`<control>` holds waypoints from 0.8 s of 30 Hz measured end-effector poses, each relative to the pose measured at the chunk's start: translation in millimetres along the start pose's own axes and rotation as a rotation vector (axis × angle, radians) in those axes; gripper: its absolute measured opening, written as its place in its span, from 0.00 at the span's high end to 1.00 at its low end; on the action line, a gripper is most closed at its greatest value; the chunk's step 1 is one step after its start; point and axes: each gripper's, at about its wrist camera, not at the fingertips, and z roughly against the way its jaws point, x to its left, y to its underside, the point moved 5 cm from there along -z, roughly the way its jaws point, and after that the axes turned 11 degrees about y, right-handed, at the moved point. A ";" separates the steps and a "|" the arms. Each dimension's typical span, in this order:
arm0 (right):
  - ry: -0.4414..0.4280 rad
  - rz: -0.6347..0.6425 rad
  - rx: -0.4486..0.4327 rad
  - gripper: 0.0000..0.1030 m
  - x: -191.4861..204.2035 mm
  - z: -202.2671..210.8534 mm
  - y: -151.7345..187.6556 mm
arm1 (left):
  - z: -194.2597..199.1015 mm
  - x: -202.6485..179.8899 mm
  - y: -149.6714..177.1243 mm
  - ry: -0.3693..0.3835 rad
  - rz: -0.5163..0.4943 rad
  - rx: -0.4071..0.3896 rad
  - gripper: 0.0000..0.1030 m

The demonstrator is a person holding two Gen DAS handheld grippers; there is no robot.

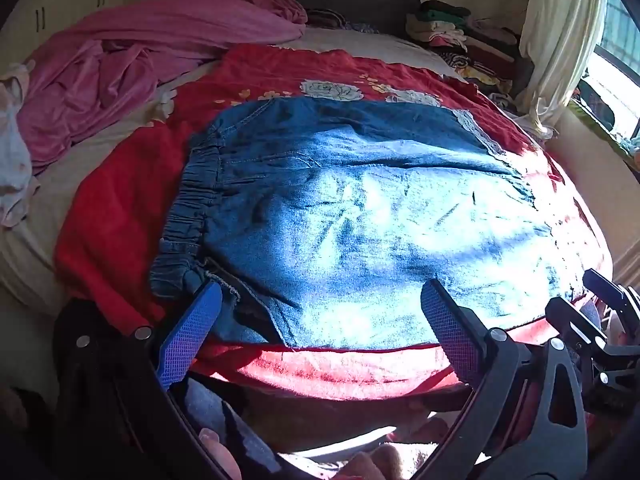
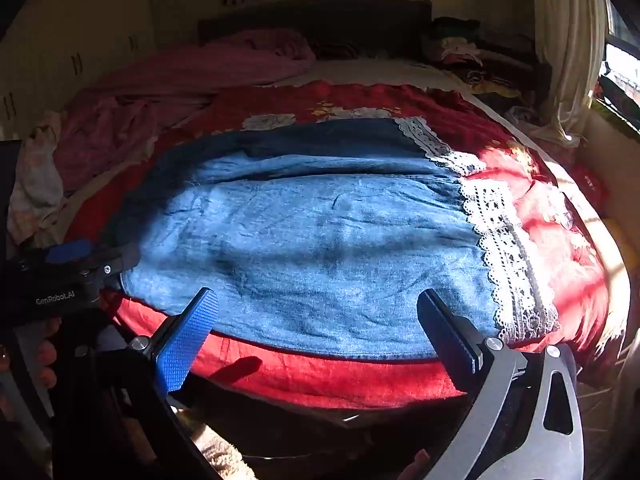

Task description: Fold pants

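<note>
Denim pants (image 1: 352,216) lie flat across the red blanket (image 1: 112,216) on the bed, waistband left, lace hems (image 2: 508,248) right.
Soft, limp, medium-weight; grip near edge. Left gripper (image 1: 320,304) and right gripper (image 2: 316,312) both spread wide, empty.

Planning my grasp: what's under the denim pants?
The denim pants lie flat on a red floral blanket, which shows all around them. Anything beneath their middle is covered.
</note>
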 end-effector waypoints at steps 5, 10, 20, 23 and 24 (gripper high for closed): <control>0.002 0.001 -0.005 0.04 0.4 4.9 -1.1 | -0.9 -2.2 1.2 -0.012 -0.016 0.002 0.09; 0.010 0.005 -0.008 0.04 1.0 4.5 -4.4 | -3.2 -5.5 2.3 -0.007 -0.015 0.007 0.09; 0.016 0.012 -0.014 0.04 -0.1 6.6 -6.5 | 2.2 -6.7 3.0 0.002 -0.012 0.007 0.09; 0.030 0.017 -0.014 0.04 -0.8 6.9 -6.4 | 1.4 -6.4 3.4 0.001 -0.014 0.008 0.09; 0.035 0.018 -0.013 0.04 -0.4 6.3 -5.8 | 0.5 -6.3 4.0 -0.003 -0.015 0.011 0.09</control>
